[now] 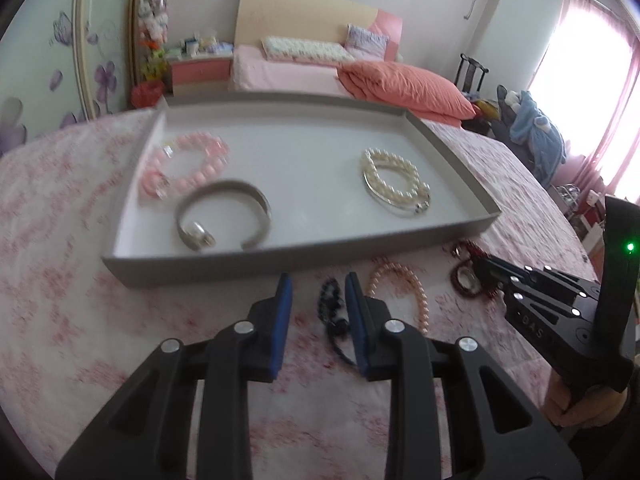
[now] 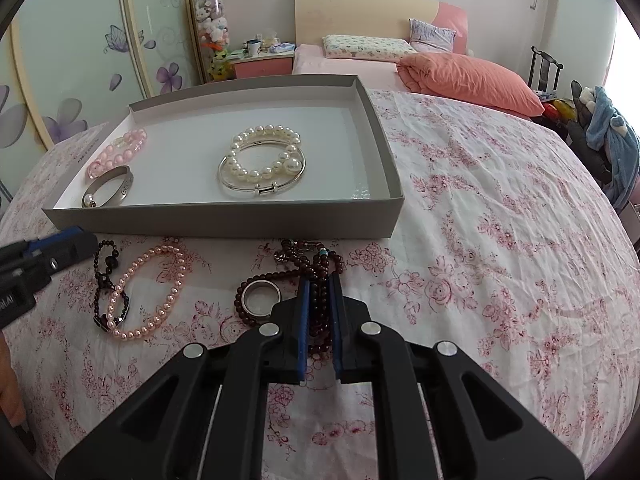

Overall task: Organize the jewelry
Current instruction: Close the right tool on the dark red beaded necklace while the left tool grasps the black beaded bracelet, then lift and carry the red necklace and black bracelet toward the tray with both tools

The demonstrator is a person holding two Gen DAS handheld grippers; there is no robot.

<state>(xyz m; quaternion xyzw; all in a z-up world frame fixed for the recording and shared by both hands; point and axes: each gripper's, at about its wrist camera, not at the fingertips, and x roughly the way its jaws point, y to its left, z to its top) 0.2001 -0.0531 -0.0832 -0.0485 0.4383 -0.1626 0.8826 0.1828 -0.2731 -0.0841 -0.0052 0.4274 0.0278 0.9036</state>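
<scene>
Hard to make out: the left wrist view is motion-blurred, so the beads in it smear; the right wrist view is sharp.
Left gripper [image 1: 318, 280]: fingers parted over the floral bedspread [image 2: 480, 208], just before the tray's near wall, holding nothing; a black bead bracelet [image 1: 331, 308] lies in the gap close to the right-hand pad, and contact cannot be judged. In the right wrist view only its tip enters at the left edge, the rest cut off.
Tray [image 2: 224, 220]: shallow grey box with a white floor, lying on the bedspread.
Tray, far-left corner: pink bead bracelet [image 2: 120, 152] along the left wall.
Tray, near-left corner: silver cuff bangle [image 2: 110, 190] with a pearl at its opening, just in front of the pink beads.
Tray, middle: white pearl bracelet [image 2: 264, 152] lying over a thin silver bangle [image 2: 260, 188], the two touching.
Bedspread before the tray's near wall, left: black bead bracelet partly overlapped by a pale pink pearl necklace [image 2: 148, 296].
Bedspread, centre: dark red bead strand [image 2: 316, 264], heaped, with a silver ring [image 2: 260, 300] lying inside one loop.
Right gripper [image 2: 319, 280]: jaws narrowed to a slim gap with the dark red beads between the blue pads; the pads hide whether they actually pinch the strand. The strand's near end is concealed by the gripper body.
</scene>
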